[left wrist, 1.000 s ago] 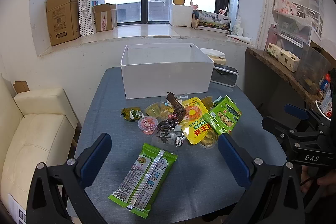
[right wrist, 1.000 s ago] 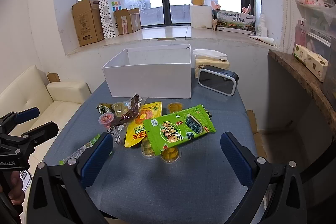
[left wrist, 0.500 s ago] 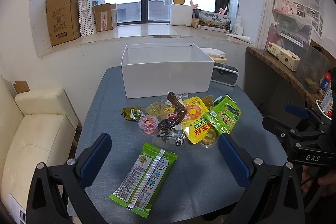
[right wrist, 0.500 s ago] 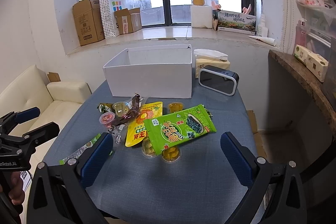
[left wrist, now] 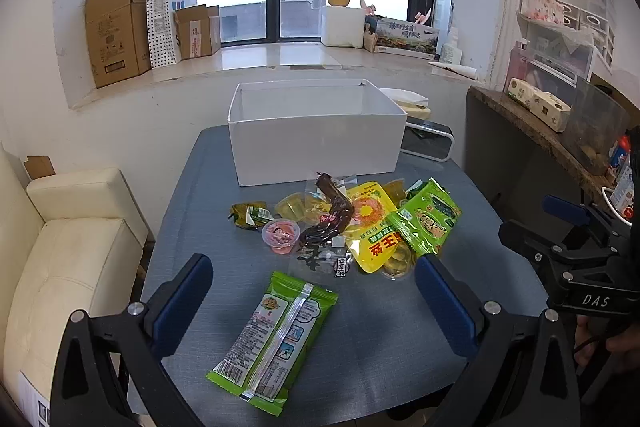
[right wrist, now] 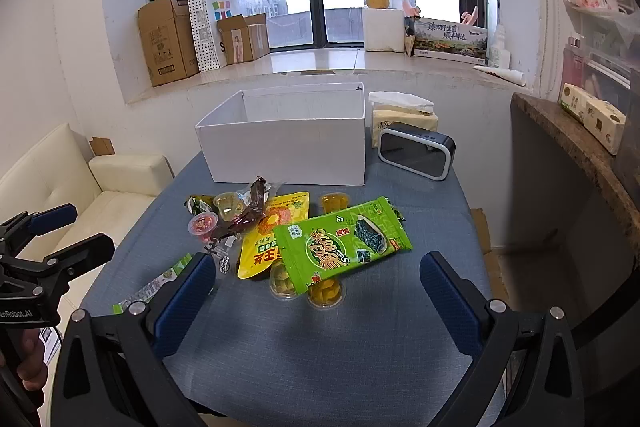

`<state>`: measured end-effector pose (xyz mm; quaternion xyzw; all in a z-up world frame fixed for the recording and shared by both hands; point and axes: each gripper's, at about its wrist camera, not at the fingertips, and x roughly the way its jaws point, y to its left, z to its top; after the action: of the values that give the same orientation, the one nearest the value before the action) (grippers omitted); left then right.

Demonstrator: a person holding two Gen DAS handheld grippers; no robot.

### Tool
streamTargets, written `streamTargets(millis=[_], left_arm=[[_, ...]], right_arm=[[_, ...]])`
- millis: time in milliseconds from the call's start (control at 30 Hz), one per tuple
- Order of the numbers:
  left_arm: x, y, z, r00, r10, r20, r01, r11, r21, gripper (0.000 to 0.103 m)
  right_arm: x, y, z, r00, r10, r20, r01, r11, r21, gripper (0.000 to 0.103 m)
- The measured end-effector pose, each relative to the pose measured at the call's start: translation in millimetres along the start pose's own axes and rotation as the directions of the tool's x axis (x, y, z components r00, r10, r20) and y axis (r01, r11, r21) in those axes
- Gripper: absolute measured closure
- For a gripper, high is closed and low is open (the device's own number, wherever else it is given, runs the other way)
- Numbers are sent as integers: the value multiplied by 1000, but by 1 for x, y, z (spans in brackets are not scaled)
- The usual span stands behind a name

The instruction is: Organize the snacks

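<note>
Snacks are lying loose before the white box (left wrist: 316, 143), and I am holding my left gripper (left wrist: 312, 291), jaws wide and empty, nearest the green packet (left wrist: 276, 335), its long axis running diagonally between my fingers.

Left gripper (left wrist: 312, 291) jaws wide apart, empty, over green packet (left wrist: 276, 335) on table (left wrist: 400, 327). Snack pile (left wrist: 352, 227) beyond, near white box (left wrist: 316, 139). Right gripper (left wrist: 560, 227) at right edge, hand (left wrist: 612, 343) holding it.
</note>
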<state>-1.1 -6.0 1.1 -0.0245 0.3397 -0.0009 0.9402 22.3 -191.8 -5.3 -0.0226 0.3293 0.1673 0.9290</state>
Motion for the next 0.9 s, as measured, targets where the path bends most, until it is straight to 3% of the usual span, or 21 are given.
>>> streamTargets(millis=[900], left_arm=[[4, -1, -2, 999, -42, -15, 42, 999, -5, 0]], right_arm=[[1, -1, 0, 1000, 2, -4, -2, 1000, 0, 0]])
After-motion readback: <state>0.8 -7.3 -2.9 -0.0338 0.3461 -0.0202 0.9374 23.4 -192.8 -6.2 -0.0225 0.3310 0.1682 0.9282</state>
